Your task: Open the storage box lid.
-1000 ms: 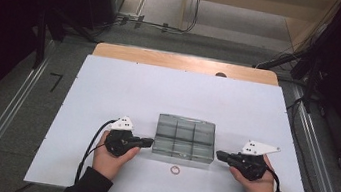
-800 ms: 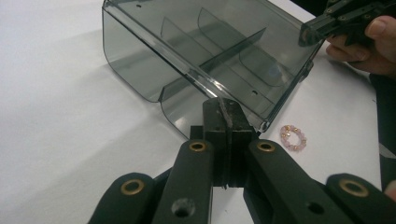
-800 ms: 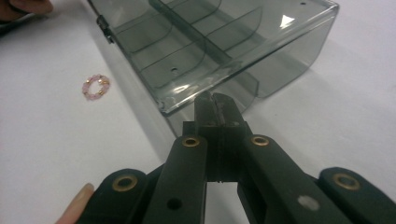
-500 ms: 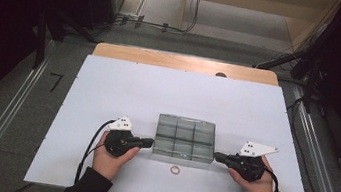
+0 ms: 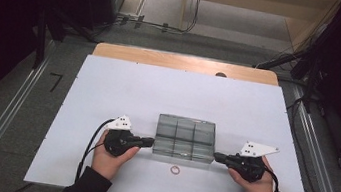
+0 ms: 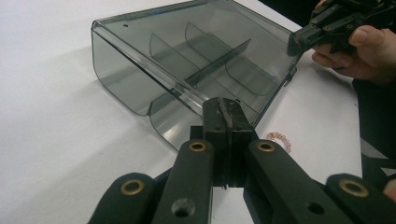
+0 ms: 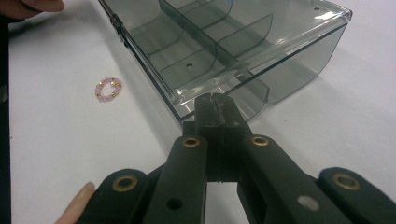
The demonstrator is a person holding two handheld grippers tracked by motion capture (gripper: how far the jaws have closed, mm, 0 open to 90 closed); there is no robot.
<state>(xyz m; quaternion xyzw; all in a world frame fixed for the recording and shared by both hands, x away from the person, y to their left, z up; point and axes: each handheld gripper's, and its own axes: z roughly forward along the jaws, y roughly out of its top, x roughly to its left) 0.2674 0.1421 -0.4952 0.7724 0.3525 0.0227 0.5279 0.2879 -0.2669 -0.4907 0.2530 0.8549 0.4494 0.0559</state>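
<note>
1. Two grippers flank the smoky-grey transparent plastic organiser box (image 5: 185,137), one at each short end, which reads as a square-up before any work on the lid or the contents.
2. The left gripper (image 5: 148,141) has its jaws pressed together, with nothing between them. Its tip sits right at the box's left end wall, near the bottom corner; I cannot tell if it actually touches.
3. The right gripper (image 5: 218,157) is likewise pressed together and empty, its tip just at the opposite end, close under the lid's rim.
4. The box lies flat near the front middle of the white counter (image 5: 109,87), its lid down, so the curved dividers inside show through the clear top. Set there, both hands reach it evenly.
5. A small pink beaded ring with gold beads (image 5: 174,170) lies loose on the counter just in front of the box, between the two hands and apart from the box. My guess is it belongs in one compartment.
6. Closed tips suit prodding or steadying rather than lifting; I would judge the box is being braced or lined up from both sides.
</note>
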